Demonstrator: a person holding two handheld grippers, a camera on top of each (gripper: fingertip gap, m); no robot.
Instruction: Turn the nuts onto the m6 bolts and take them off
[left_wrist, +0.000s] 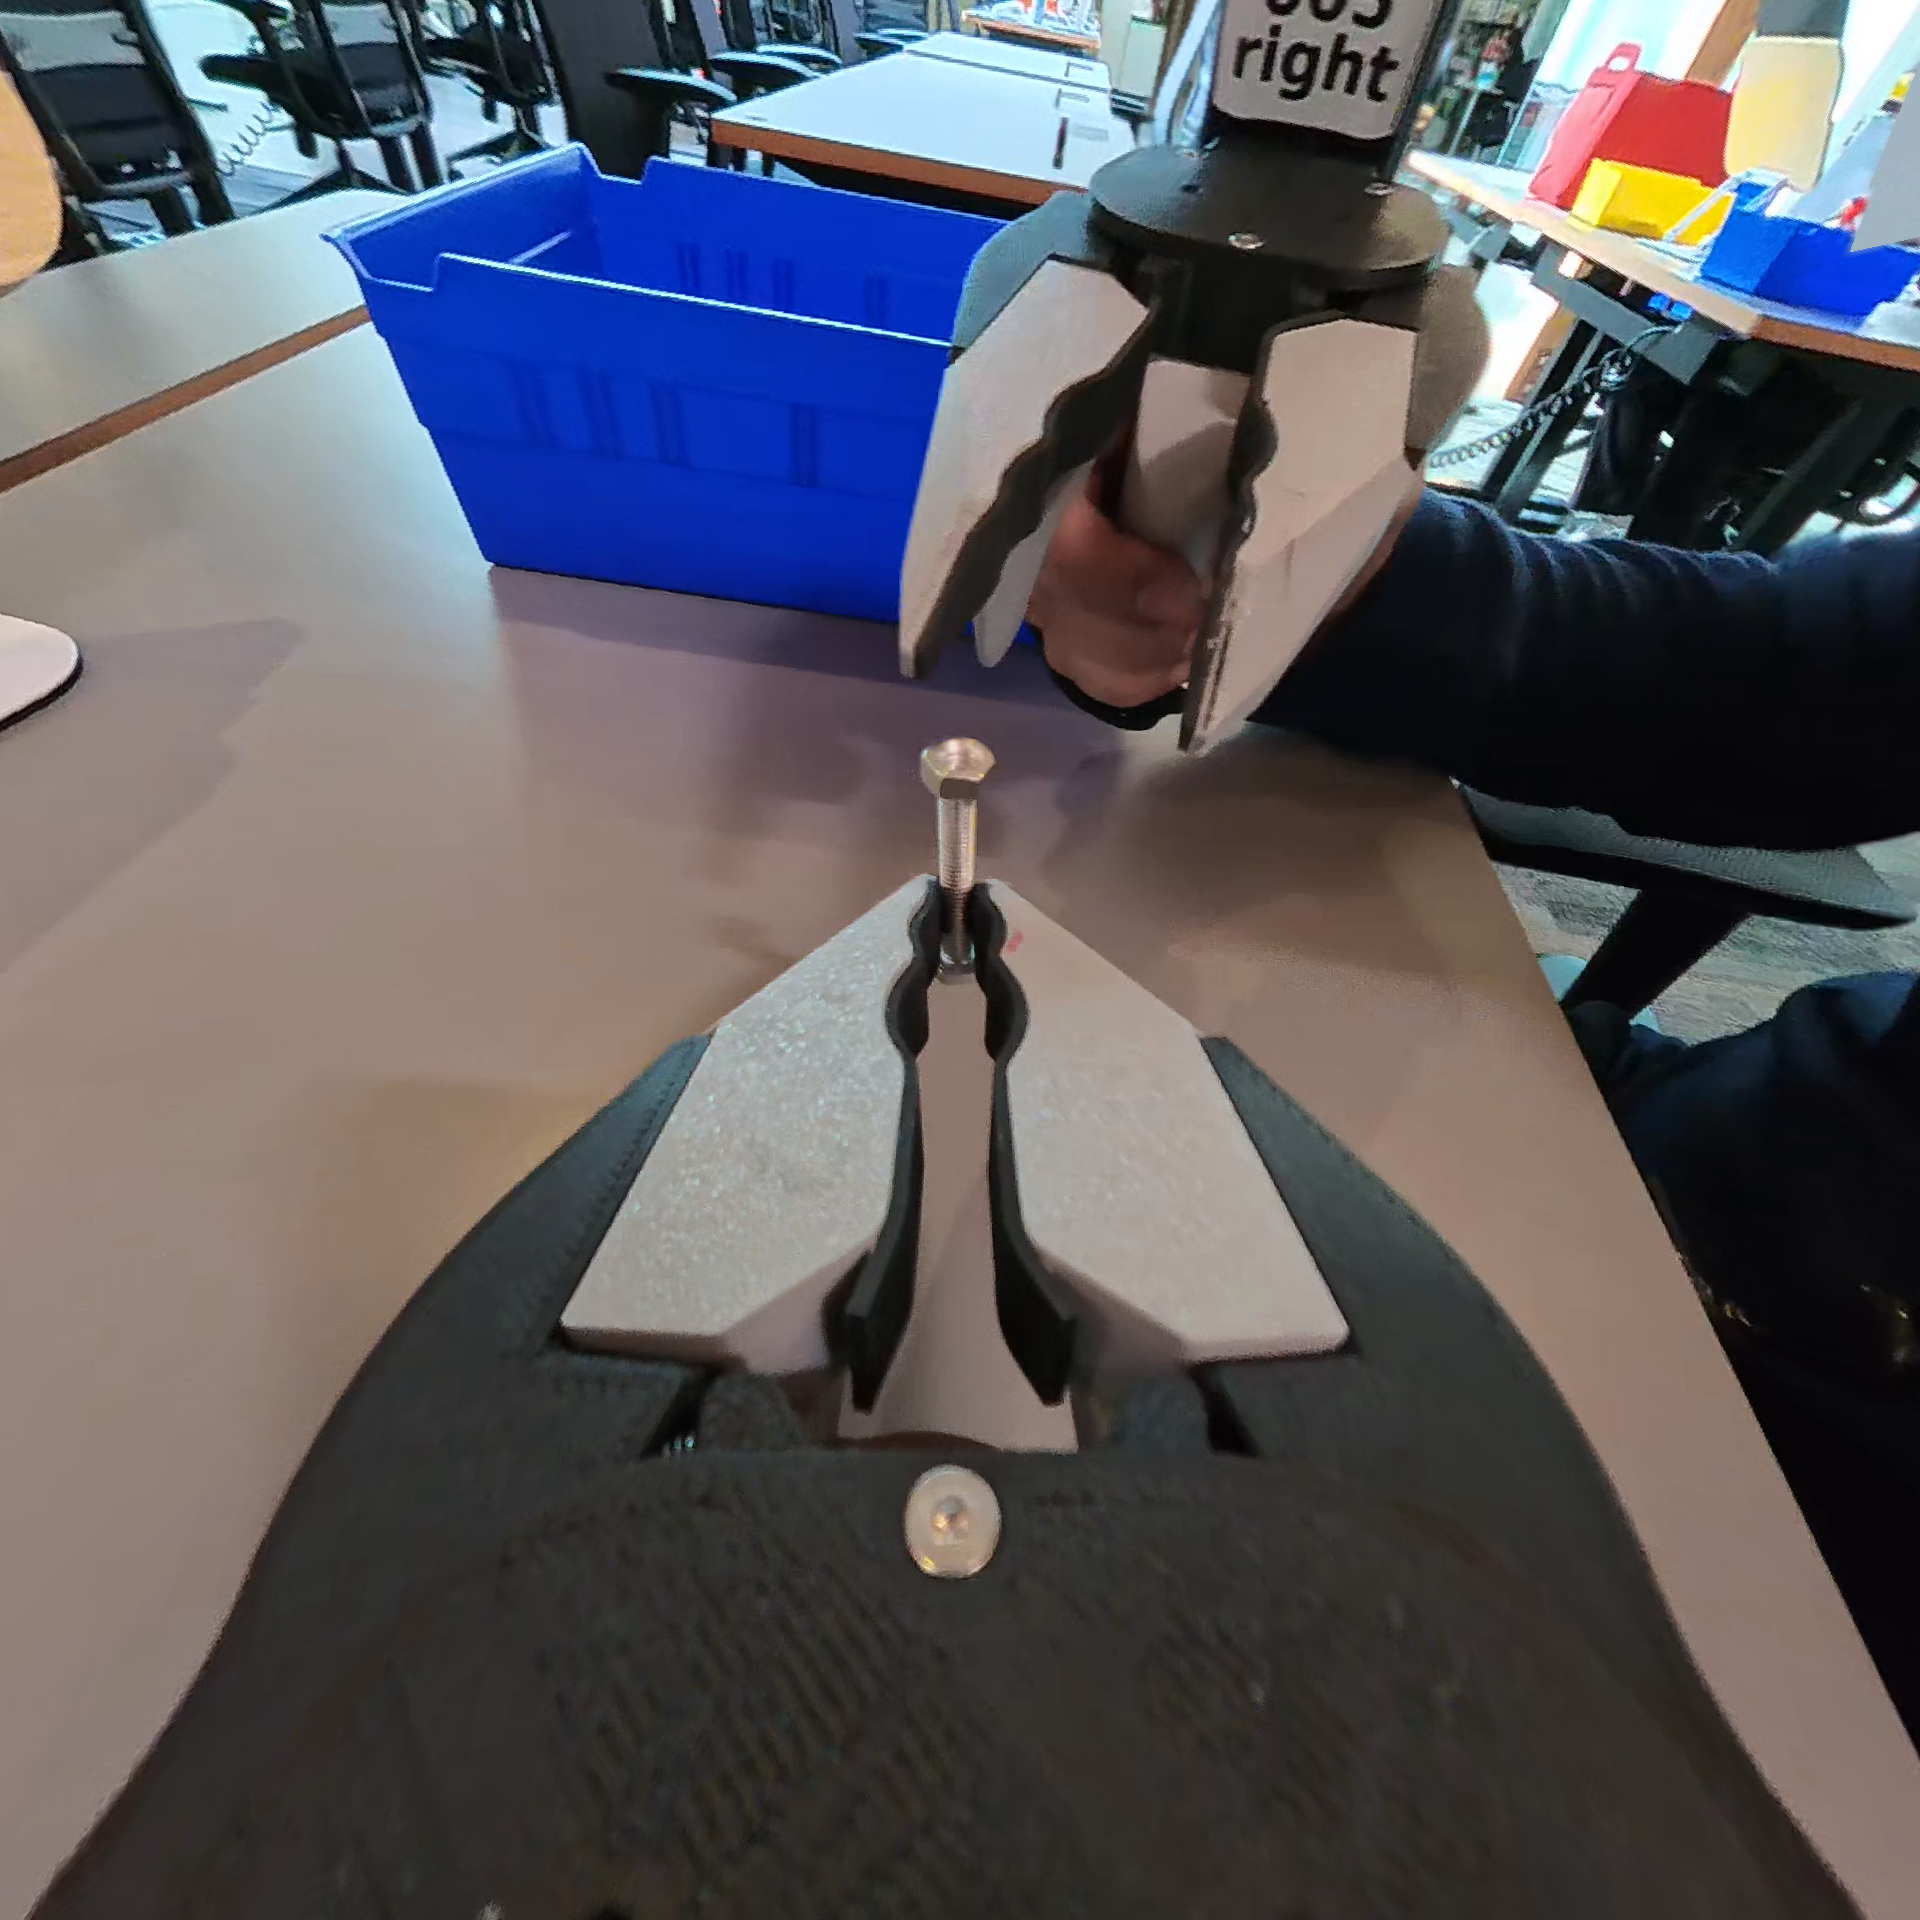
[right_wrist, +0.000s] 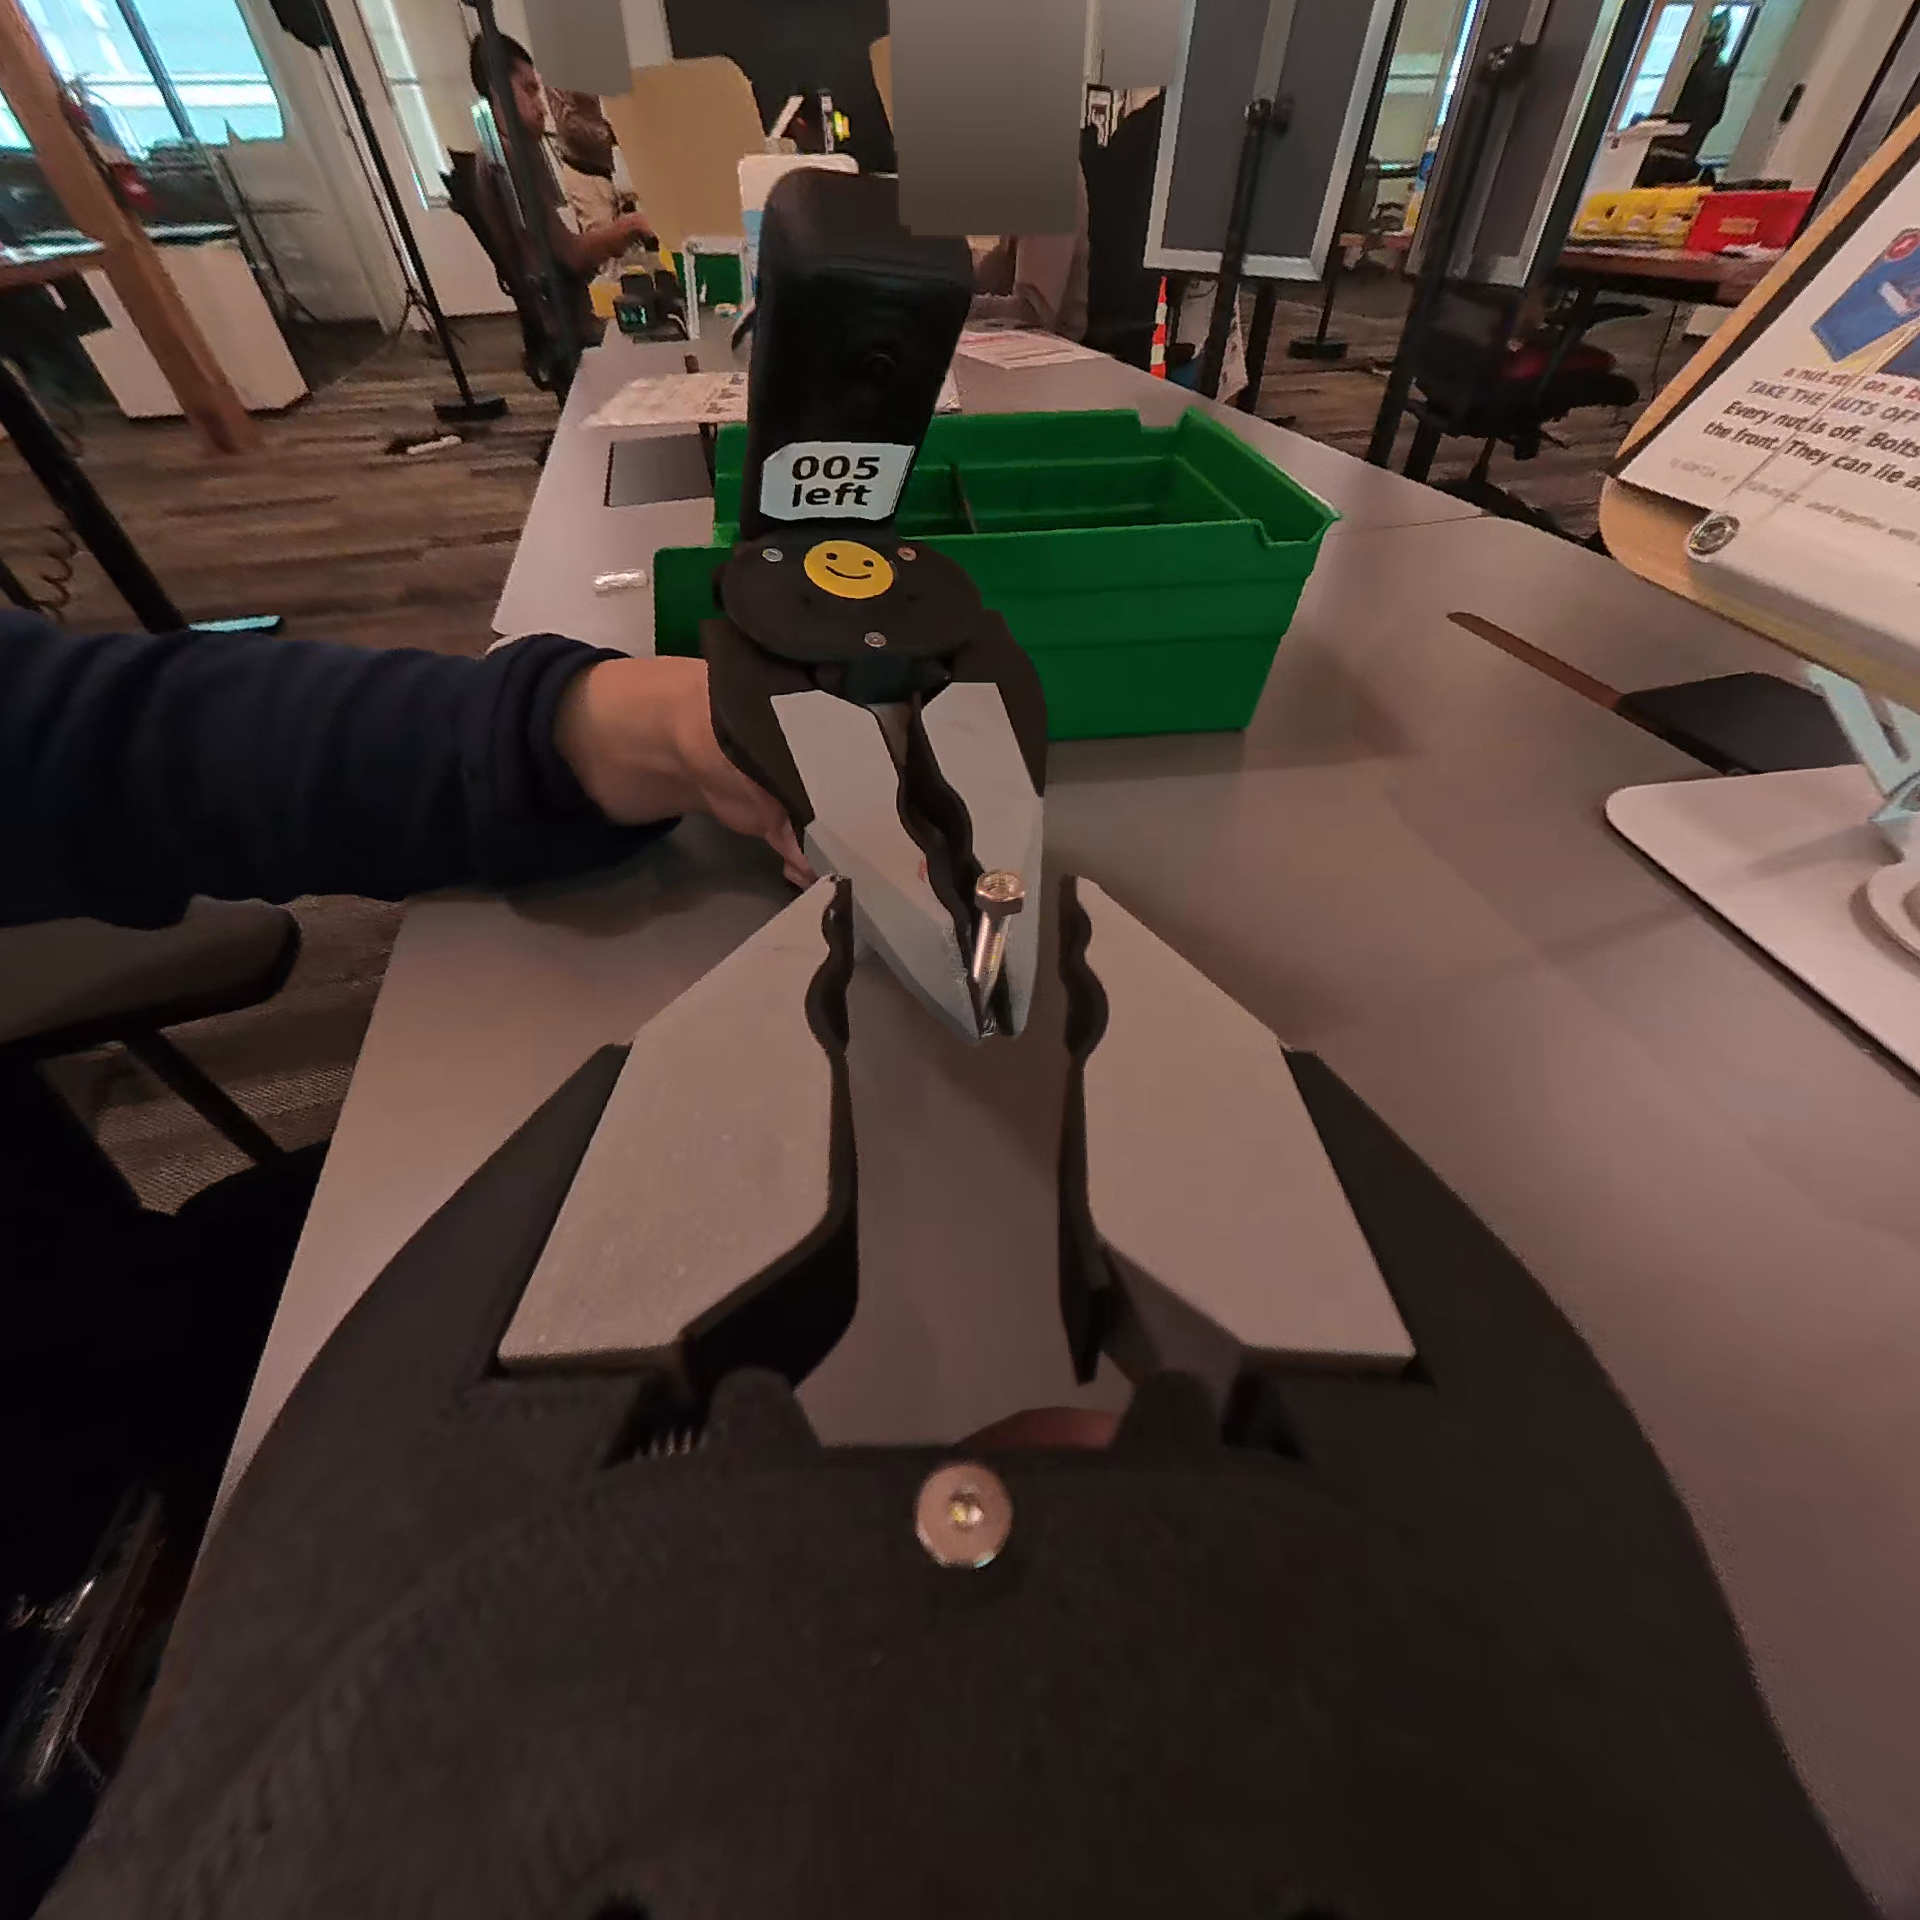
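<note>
My left gripper (left_wrist: 954, 899) is shut on a silver M6 bolt (left_wrist: 953, 831) and holds it above the grey table (left_wrist: 416, 831). The bolt sticks out forward from the fingertips. A hex piece (left_wrist: 956, 767) sits at the bolt's free end. In the right wrist view this hex piece (right_wrist: 997, 890) shows a hole in its middle, like a nut. My right gripper (right_wrist: 951, 894) is open and empty, with its fingers on either side of the left gripper's (right_wrist: 987, 1023) tips and the bolt (right_wrist: 987, 951). In the left wrist view the right gripper (left_wrist: 1060, 691) hangs just beyond the bolt's end, apart from it.
A blue bin (left_wrist: 675, 416) stands on the table behind the right gripper. A green bin (right_wrist: 1143, 582) stands behind the left gripper. A sign board on a white stand (right_wrist: 1766, 862) is at the right. The table's near edge (left_wrist: 1538, 935) and a chair lie by the person.
</note>
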